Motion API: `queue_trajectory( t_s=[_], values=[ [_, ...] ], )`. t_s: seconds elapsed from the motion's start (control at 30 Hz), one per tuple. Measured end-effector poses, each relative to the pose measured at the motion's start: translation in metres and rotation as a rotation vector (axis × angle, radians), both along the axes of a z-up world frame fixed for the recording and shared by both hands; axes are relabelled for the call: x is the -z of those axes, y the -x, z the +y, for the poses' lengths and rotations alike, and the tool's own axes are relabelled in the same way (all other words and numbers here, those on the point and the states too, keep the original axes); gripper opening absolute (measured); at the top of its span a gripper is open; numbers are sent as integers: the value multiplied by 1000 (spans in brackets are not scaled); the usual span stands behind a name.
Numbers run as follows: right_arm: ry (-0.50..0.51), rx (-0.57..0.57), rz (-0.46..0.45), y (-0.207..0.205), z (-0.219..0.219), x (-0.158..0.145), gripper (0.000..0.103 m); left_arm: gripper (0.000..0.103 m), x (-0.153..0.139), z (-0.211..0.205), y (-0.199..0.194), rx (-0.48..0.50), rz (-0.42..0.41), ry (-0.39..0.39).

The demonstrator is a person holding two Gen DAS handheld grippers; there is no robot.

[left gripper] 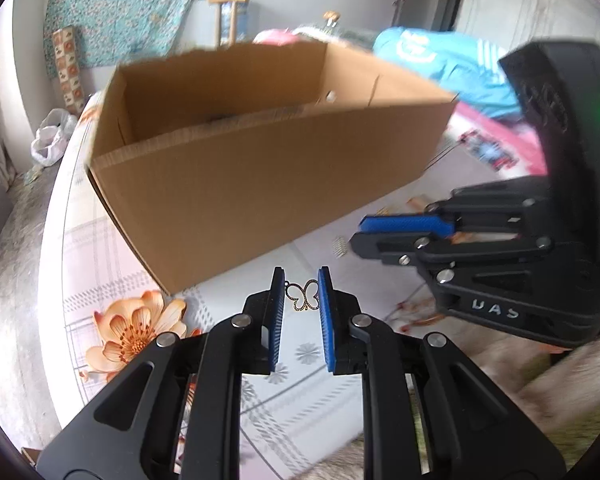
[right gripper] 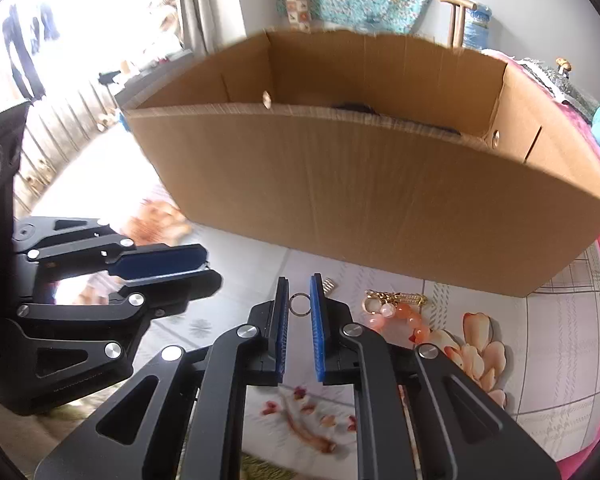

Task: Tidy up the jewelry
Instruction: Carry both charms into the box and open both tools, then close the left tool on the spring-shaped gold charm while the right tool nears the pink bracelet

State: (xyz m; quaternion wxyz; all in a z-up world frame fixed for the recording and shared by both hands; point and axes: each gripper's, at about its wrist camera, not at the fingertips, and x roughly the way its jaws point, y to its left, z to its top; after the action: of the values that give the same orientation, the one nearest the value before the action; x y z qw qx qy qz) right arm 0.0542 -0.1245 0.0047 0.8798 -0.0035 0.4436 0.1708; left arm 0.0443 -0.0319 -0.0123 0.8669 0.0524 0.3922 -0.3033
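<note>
Butterfly pendant (left gripper: 305, 295) pinched in left claw (left gripper: 302, 294); ring (right gripper: 300, 304) in right claw (right gripper: 300, 305); box (left gripper: 260, 184) wall ahead.

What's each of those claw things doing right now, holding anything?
Left gripper: closed on a butterfly pendant.
Right gripper: closed on a small metal ring.

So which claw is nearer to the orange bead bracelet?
Right. The right claw, gripping a small ring, is just left of the orange bead bracelet; the left claw is farther left.
</note>
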Motion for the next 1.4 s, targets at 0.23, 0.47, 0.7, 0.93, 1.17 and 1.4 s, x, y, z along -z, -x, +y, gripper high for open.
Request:
queue_trajectory(
  t_s=[0.23,0.47,0.7,0.93,1.17,1.4],
  values=[
    [-139,-29,-117,5,-29,-69,11,16,-72,10,-2,39,-96,126],
    [-218,-23,-66,-74,-66,-102,11,16,-100,-19,-72,56,-65,109],
    [-225,-8,268,-190,-74,-50,11,16,-66,-63,-152,47,164,37],
    [-174,-3,347,-221,-66,-22,12,19,-48,-63,-172,-27,261,17],
    [-203,5,322,-222,-74,-29,12,19,-44,-60,-177,-52,273,22],
    [-201,37,242,-212,-83,-49,29,19,-56,-51,-170,-66,234,43]
  ],
)
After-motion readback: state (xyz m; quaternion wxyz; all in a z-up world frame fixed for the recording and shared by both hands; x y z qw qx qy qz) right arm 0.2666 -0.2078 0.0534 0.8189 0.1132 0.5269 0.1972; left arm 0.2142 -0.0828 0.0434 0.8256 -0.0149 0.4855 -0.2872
